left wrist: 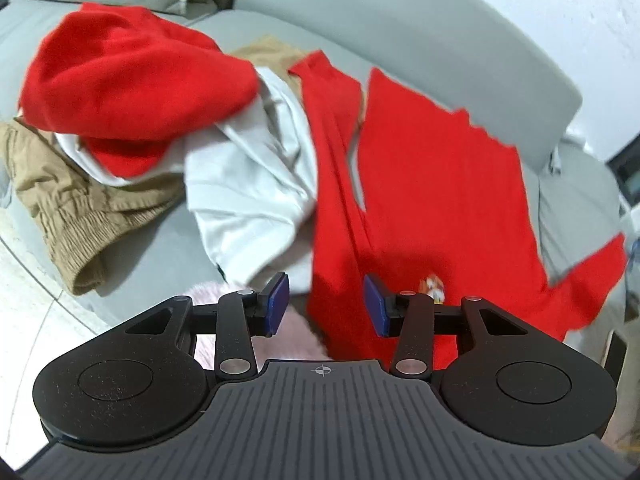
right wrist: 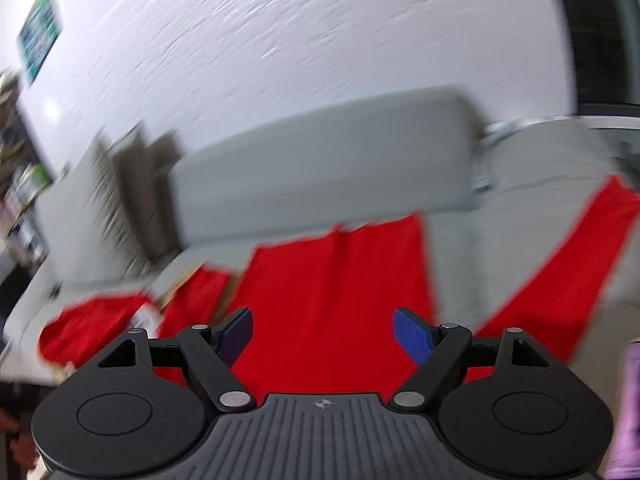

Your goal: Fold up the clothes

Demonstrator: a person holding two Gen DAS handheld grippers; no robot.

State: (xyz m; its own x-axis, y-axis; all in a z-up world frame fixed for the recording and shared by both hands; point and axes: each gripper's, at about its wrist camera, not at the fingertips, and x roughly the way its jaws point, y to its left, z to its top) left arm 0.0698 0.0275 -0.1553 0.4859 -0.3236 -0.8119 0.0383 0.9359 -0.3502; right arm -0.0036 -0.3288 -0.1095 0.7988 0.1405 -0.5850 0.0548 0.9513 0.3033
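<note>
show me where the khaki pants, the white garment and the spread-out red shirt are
khaki pants (left wrist: 80,204), left wrist view, elastic waistband.
white garment (left wrist: 248,184), left wrist view, middle folds.
spread-out red shirt (left wrist: 440,192), left wrist view, flat body panel.

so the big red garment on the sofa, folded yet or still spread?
Spread. The red garment lies flat and open across the sofa seat, one sleeve trailing off to the right, no fold in the body. Both grippers are open and empty.

Left gripper (left wrist: 326,304): angled downward, blue pads parted, nothing between them. Right gripper (right wrist: 323,334): tilted less steeply, jaws spread wider, likewise empty; its view is motion-blurred.
</note>
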